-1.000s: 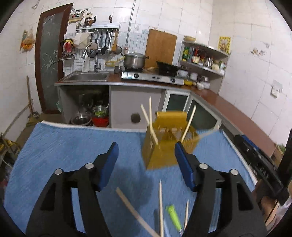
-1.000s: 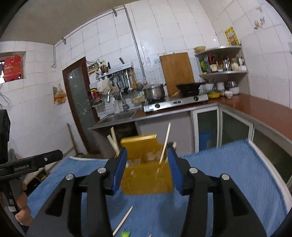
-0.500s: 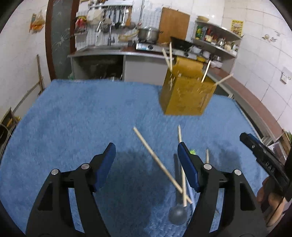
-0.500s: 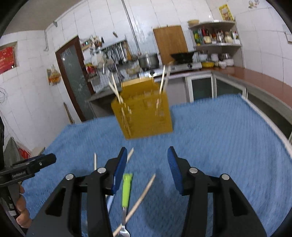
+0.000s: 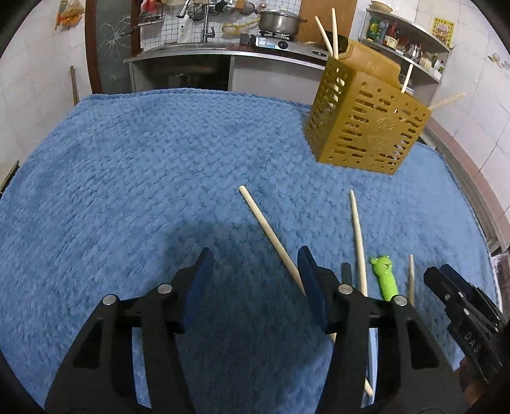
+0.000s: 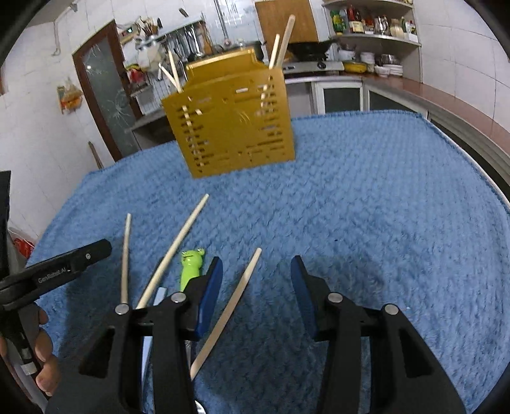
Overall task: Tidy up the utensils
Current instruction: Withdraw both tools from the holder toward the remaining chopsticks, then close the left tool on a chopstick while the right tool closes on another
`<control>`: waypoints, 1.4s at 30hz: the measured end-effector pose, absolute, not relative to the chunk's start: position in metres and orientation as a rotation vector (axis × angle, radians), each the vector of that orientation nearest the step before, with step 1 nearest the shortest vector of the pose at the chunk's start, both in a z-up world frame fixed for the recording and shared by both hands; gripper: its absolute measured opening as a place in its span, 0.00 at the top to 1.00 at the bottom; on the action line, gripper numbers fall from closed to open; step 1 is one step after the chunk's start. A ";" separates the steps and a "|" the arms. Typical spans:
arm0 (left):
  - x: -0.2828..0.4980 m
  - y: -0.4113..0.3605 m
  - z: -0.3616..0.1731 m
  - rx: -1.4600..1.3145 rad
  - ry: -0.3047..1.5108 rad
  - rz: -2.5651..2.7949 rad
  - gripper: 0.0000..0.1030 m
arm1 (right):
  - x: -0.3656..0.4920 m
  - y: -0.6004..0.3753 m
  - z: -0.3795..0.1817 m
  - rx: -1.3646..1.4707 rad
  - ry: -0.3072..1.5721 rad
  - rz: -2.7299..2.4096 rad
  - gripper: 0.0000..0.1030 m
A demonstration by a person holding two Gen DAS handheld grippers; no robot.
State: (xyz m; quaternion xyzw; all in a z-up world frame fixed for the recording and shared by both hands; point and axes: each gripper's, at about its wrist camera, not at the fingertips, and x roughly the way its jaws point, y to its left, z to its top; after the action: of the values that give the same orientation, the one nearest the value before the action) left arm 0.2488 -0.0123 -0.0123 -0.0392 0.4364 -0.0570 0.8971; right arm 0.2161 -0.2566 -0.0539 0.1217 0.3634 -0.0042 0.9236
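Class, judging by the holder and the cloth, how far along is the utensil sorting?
Done: several chopsticks stand in the yellow holder. In hand: nothing; left gripper and right gripper are empty. Left: three loose chopsticks and a green-handled utensil on the blue cloth.

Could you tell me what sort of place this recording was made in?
Most likely a home kitchen: a steel pot sits on a gas stove, a steel sink with a tap is set in the counter, and wall shelves of bottles and jars hang nearby.
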 end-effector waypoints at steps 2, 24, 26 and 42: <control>0.257 -0.015 -0.016 -0.079 0.918 -0.109 0.49 | 0.222 -0.253 -0.059 0.253 0.775 -0.015 0.63; 0.292 -0.031 -0.025 0.011 1.000 -0.132 0.95 | 0.244 -0.252 -0.058 0.221 0.876 -0.014 1.00; 0.292 -0.030 -0.021 0.022 0.989 -0.151 0.96 | 0.248 -0.258 -0.053 0.187 0.870 -0.025 1.00; 0.286 -0.030 -0.025 0.105 1.025 -0.175 0.96 | 0.255 -0.246 -0.054 0.211 0.954 0.013 0.96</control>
State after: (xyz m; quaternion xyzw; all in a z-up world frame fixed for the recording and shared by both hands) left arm 0.2863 -0.0304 -0.0253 0.0501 0.4896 -0.0835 0.8665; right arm 0.2547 -0.2456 -0.0544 0.1011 0.4583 0.0064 0.8830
